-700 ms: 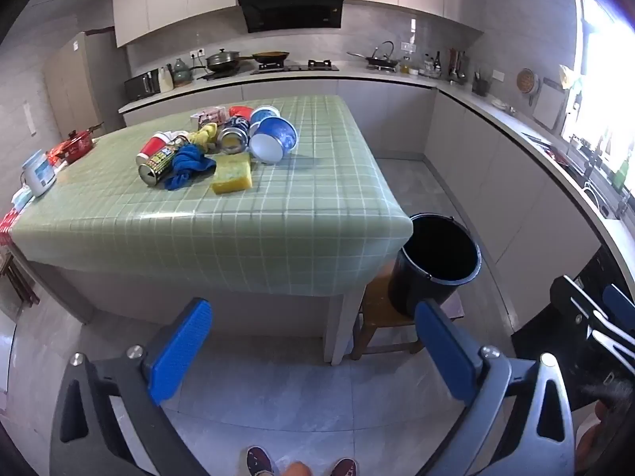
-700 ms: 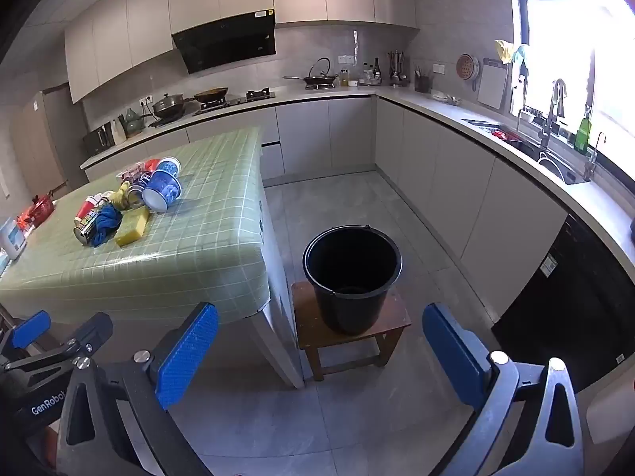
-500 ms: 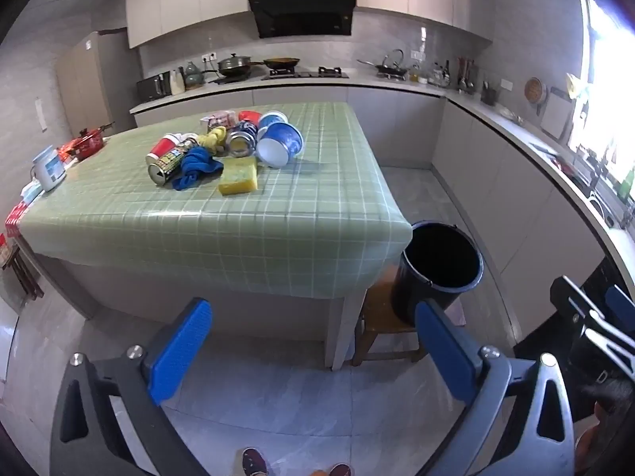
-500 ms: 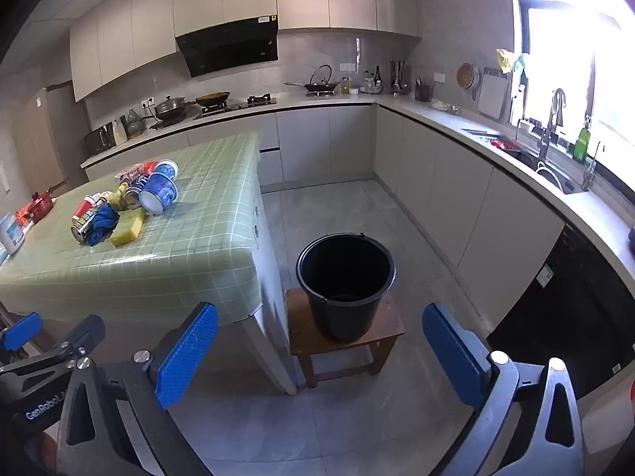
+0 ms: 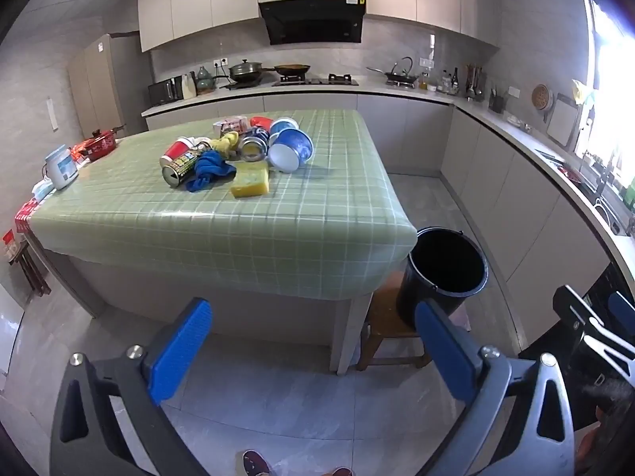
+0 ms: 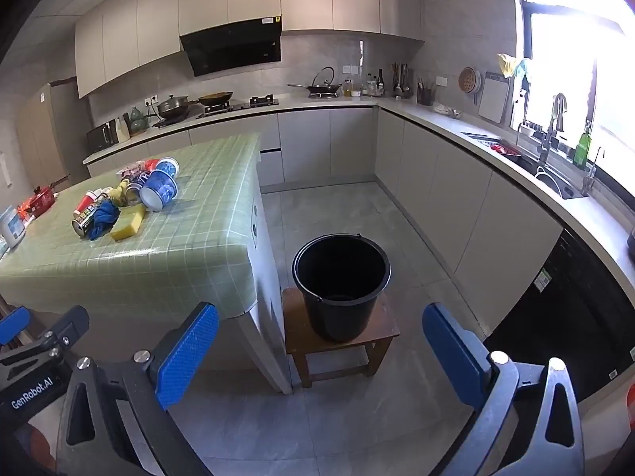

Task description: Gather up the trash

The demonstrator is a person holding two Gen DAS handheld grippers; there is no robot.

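glossy tablecloth (image 5: 278, 214), plastic bucket (image 6: 341, 309), wood stool (image 6: 381, 329)

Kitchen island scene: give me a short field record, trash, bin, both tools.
trash: pile on green checked tablecloth: yellow sponge, blue cloth, printed metal can lying on its side, blue-and-white paper bowl tipped over
bin: round black plastic bucket, looks empty, standing on small brown wooden stool beside the island
left tool: open, holds nothing
right tool: open, holds nothing
progress: nothing picked up yet
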